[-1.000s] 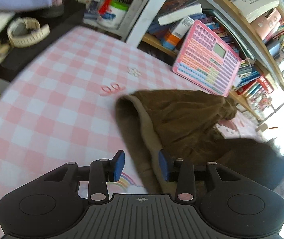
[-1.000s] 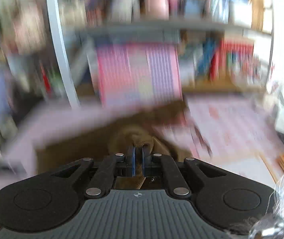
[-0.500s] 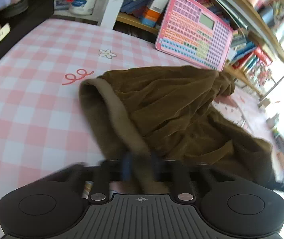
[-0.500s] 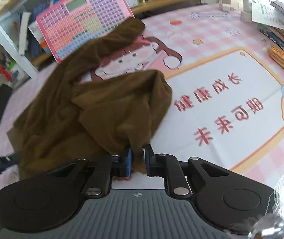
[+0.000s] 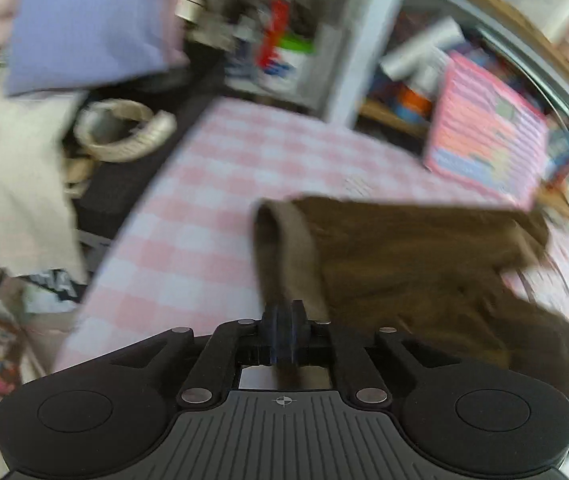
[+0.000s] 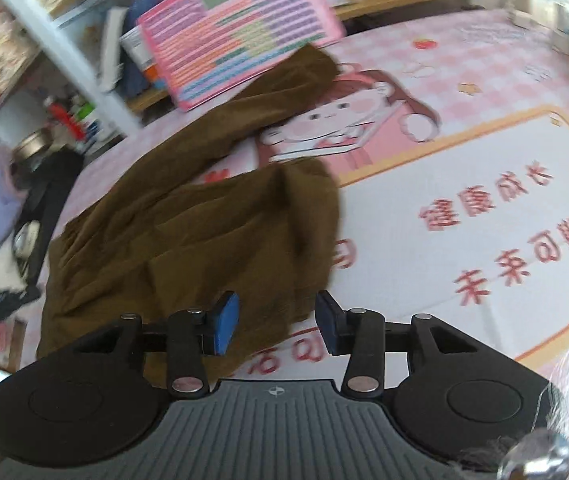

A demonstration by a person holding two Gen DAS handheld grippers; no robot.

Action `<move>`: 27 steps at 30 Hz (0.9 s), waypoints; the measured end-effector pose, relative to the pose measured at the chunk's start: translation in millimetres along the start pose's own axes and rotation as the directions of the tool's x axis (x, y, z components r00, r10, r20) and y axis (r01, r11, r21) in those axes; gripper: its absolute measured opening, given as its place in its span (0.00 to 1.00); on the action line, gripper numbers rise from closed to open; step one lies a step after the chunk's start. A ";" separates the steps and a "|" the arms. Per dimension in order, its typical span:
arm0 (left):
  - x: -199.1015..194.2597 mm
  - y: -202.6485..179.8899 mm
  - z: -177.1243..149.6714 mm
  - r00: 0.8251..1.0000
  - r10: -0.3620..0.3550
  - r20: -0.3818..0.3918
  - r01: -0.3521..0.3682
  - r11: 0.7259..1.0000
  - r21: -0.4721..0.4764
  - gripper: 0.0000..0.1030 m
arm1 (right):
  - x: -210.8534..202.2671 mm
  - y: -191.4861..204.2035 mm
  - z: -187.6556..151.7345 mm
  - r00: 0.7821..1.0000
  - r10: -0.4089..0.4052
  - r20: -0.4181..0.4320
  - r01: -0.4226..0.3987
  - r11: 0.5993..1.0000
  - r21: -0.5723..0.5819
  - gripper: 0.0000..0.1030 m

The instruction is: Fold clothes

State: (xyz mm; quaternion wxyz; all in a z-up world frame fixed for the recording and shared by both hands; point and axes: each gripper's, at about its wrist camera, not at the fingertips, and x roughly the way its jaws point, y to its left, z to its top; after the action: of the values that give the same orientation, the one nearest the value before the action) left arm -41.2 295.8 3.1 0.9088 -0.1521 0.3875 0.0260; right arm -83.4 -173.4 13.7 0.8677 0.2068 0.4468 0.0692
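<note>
The left hand-held gripper [image 5: 283, 322] has its blue-padded fingers pressed together on the paler folded hem band of a brown, soft, velvety garment [image 5: 424, 264], pinching that edge right at the fingertips. From the pinch, the hem band runs away from the camera in a narrow loop, and the rest of the cloth spreads to the right in rumpled folds. The right hand-held gripper [image 6: 277, 322] is spread wide, its two blue pads well apart and holding nothing; the near edge of the brown garment [image 6: 188, 240] lies just beyond and between them. In the right wrist view the garment lies heaped on the surface, one long part stretching toward the far side and another lobe folded over toward the right. It rests on a pink-and-white checked surface covering [image 5: 204, 216] printed with a cartoon girl [image 6: 348, 120] and red characters on a white panel. At the far edge of the surface a pink rectangular toy keyboard board with rows of coloured keys [image 6: 240, 28] leans against cluttered wooden bookshelves [image 5: 524, 20]. To the left, off the surface, a pale woven ring-shaped object [image 5: 124, 130] sits on a dark stand, beneath a lavender cloth [image 5: 88, 20]. Both views are blurred.
</note>
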 end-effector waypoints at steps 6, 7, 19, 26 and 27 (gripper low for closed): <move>-7.3 -24.6 -7.5 0.962 -0.272 0.001 0.272 0.962 0.010 0.07 | 25.8 -17.2 11.5 0.999 -0.053 0.010 0.052 0.996 0.078 0.47; -3.2 -31.1 -11.9 0.953 -0.300 -0.031 0.301 0.953 0.022 0.07 | 31.6 -17.1 13.0 0.998 -0.055 0.010 0.054 0.995 0.089 0.47; 24.8 -35.5 -36.2 0.950 -0.255 -0.178 0.263 0.964 0.024 0.07 | -62.5 43.8 44.7 0.904 -0.134 0.407 0.249 0.937 -0.244 0.11; 27.7 -39.4 -39.5 0.950 -0.253 -0.184 0.262 0.965 0.027 0.07 | -47.0 -12.2 59.1 0.943 -0.210 0.260 0.218 0.976 -0.004 0.37; 28.5 -39.4 -40.5 0.949 -0.250 -0.191 0.259 0.965 0.025 0.07 | -43.3 -20.9 53.1 0.948 -0.224 0.225 0.226 0.974 0.020 0.37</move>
State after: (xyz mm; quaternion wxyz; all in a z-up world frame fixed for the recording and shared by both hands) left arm -42.9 244.3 -33.5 0.8679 -0.1798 0.4484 -0.1155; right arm -67.6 -221.2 64.6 0.9156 0.1583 0.3658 -0.0525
